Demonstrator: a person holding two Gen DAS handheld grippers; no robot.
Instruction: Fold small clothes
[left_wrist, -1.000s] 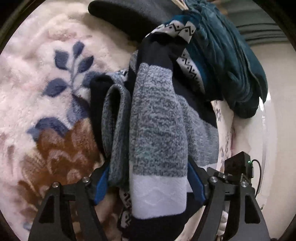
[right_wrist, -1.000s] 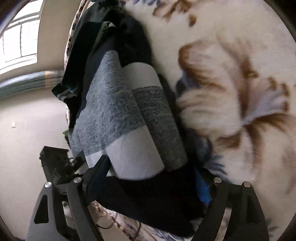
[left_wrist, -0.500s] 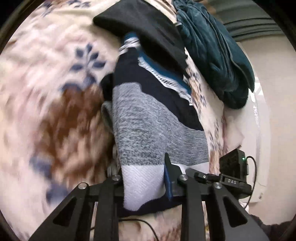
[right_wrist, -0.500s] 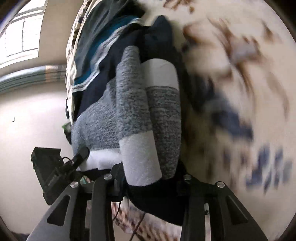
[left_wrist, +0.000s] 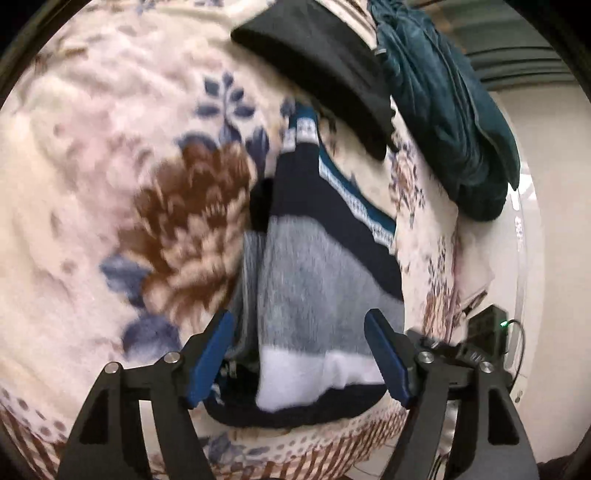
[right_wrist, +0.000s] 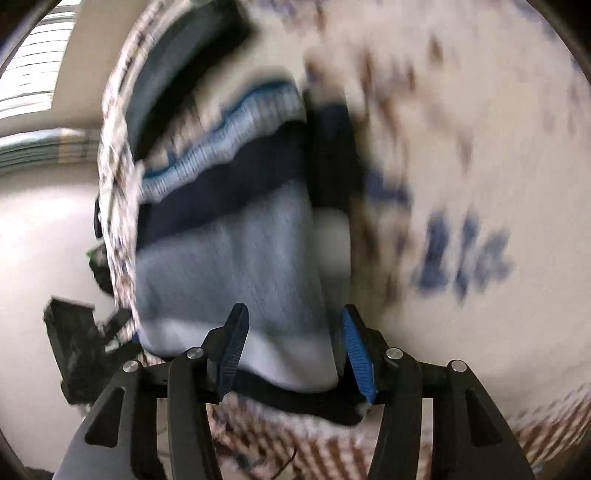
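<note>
Since half a second ago both tools have let go of the striped sweater (left_wrist: 314, 291): then the blue pads of each pinched its near hem, and now those pads stand apart from the knit, the jaws having just been opening. From the left wrist, the left tool (left_wrist: 299, 354) is spread wide, its two pads flanking the grey and white bands without pressing them; the sweater lies folded into a long narrow shape on the floral blanket (left_wrist: 110, 184), with the navy hem nearest the camera and a teal-and-white patterned band at the far end. From the right wrist, the right tool (right_wrist: 295, 350) is spread less widely, and the white band of the sweater (right_wrist: 236, 258) sits between its pads; this view is heavily blurred, so whether the right-hand pad brushes the cloth cannot be told. A folded sleeve runs along the sweater's edge on the side toward the open blanket (right_wrist: 480, 147). Beyond the sweater's far end lies a black garment (left_wrist: 325, 70), and just beside that a crumpled dark teal garment (left_wrist: 450, 110) hangs at the blanket's edge. A small black device (left_wrist: 487, 325) with a green light sits beside the blanket's edge, near the left tool.
</note>
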